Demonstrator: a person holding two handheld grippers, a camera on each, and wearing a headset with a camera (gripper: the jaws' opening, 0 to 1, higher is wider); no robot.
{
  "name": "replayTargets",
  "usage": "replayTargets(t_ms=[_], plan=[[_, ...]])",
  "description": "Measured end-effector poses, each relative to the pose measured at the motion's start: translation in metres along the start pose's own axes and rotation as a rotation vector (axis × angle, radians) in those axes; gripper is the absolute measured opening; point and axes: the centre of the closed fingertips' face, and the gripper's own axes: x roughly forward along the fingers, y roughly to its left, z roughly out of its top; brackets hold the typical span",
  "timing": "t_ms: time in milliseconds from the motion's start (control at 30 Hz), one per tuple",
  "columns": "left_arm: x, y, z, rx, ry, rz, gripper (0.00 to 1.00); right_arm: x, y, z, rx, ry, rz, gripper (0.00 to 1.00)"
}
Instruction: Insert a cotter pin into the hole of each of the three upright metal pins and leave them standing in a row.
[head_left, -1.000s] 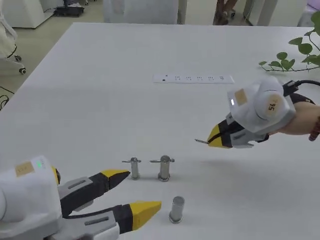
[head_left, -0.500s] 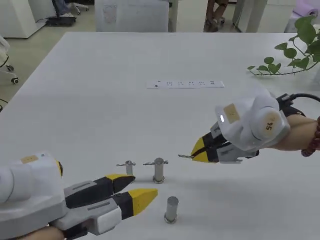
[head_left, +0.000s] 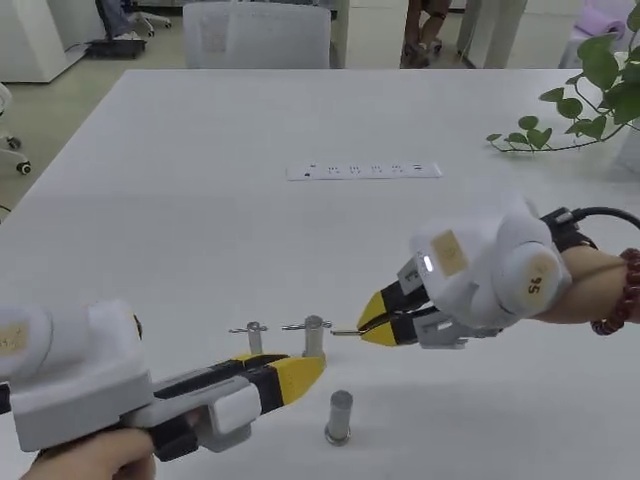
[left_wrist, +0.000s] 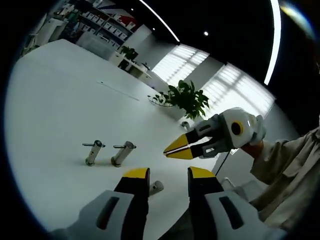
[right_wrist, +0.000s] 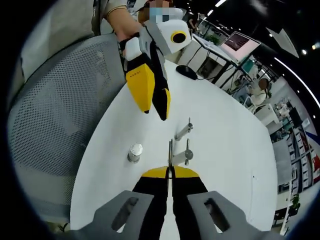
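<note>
The right gripper (head_left: 368, 328) clamps a cotter pin (right_wrist: 170, 155) beside a metal pin (head_left: 314, 338). The left gripper (left_wrist: 167, 175) has its jaws apart, empty. The number on the sticker (head_left: 533, 287) is unreadable.

Upright pins (head_left: 340, 417) smooth bright metal; cotter pin (head_left: 345, 332) thin metal wire; table (head_left: 200, 200) matt, smooth; chair back (right_wrist: 45, 100) mesh.

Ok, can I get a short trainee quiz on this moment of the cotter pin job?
1. True or false: the bare pin stands free, with nothing touching it.
2. How many pins are already done? A) one B) two C) three
3. Fill in: the right gripper is shut on a ____.
Key: 1 true. 2 B, the back pair. 3 cotter.
</note>
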Motion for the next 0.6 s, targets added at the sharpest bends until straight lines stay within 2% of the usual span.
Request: replayTargets(t_ms=[200,400,600], plan=[[0.007,0.002,-0.004,-0.026,0.024,0.016,0.26,0.000,0.007,0.008,-0.025,-0.007,0.003,0.02],[0.014,-0.002,-0.005,-0.055,0.025,0.003,0.24,0.000,0.014,0.015,-0.042,-0.013,0.009,0.02],[0.017,-0.005,-0.009,-0.082,0.032,0.003,0.17,0.001,0.017,0.020,-0.053,-0.019,0.011,0.02]])
